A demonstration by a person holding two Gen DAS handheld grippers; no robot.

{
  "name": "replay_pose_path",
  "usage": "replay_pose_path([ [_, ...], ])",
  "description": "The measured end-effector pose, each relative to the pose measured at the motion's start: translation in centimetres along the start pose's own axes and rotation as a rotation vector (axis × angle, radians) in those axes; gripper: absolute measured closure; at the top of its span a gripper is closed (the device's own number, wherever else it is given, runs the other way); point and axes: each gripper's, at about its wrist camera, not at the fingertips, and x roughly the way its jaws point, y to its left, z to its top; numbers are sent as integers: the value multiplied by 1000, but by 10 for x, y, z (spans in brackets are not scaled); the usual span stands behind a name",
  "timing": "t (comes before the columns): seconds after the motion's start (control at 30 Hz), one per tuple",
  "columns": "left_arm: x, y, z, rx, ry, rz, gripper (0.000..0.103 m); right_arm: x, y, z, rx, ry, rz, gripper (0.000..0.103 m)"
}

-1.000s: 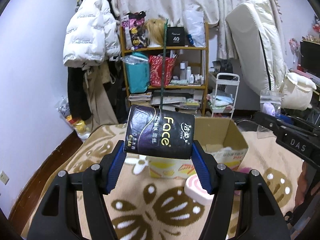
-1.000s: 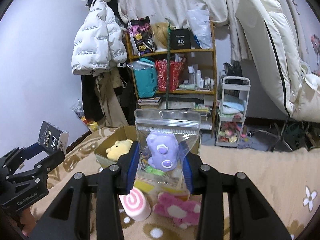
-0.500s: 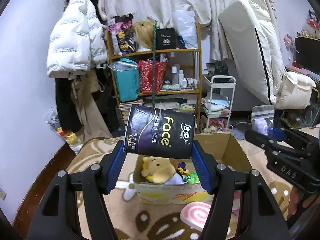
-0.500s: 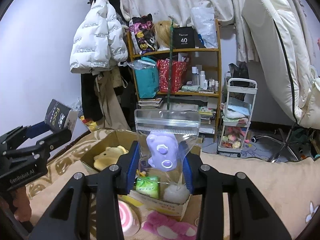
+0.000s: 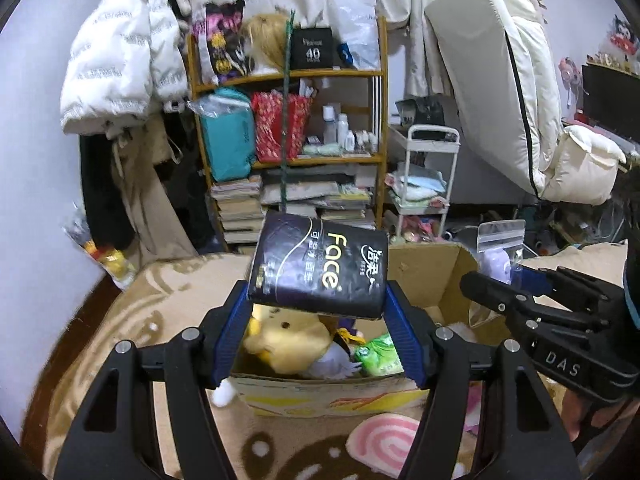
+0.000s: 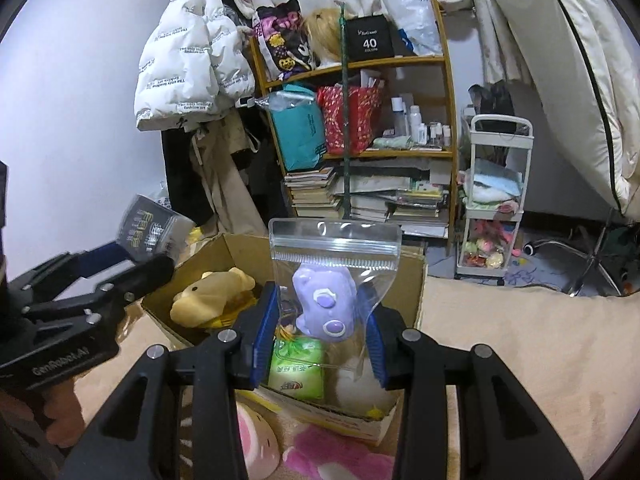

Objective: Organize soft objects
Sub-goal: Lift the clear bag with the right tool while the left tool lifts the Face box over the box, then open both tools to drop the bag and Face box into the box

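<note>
both grippers have moved over the cardboard box (image 5: 448,276) on the patterned blanket (image 5: 160,292): left gripper (image 5: 318,322) pinches a black tissue pack (image 5: 320,270), right gripper (image 6: 322,332) pinches a bagged purple toy (image 6: 326,304), poised above for dropping in.

Readable text only.

- Dark tissue pack (image 5: 320,270), clamped between the jaws of the left hand-held gripper (image 5: 318,320): "Face" in large gold letters, Chinese characters beside it, too small to read reliably.
- Right hand-held gripper (image 5: 516,280) body, seen from the left wrist view: "DAS" in white.
- Left hand-held gripper body, seen from the right wrist view at near left: "GenRobot.AI".
- Black box (image 6: 370,42) on the top shelf at far centre: "40", with a small line under it that is illegible.
- White puffer jacket (image 6: 188,68) hanging far left: repeated print, partly legible, "The only leading fashion art".
- Green packet (image 6: 296,364) in the cardboard box (image 6: 412,280): printed characters, unreadable.
</note>
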Motion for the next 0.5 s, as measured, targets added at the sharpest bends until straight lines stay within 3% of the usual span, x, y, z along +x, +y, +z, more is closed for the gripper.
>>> replay_pose_path([
  [0.37,34,5,-9,-42,102,-48,38,19,-12,-11,11,50,-36,59],
  [0.43,33,6,-10,-34,102,-37,35,20,-14,-11,14,52,-39,59],
  [0.5,29,5,-11,-24,96,-20,24,20,-15,-11,16,55,-46,58],
])
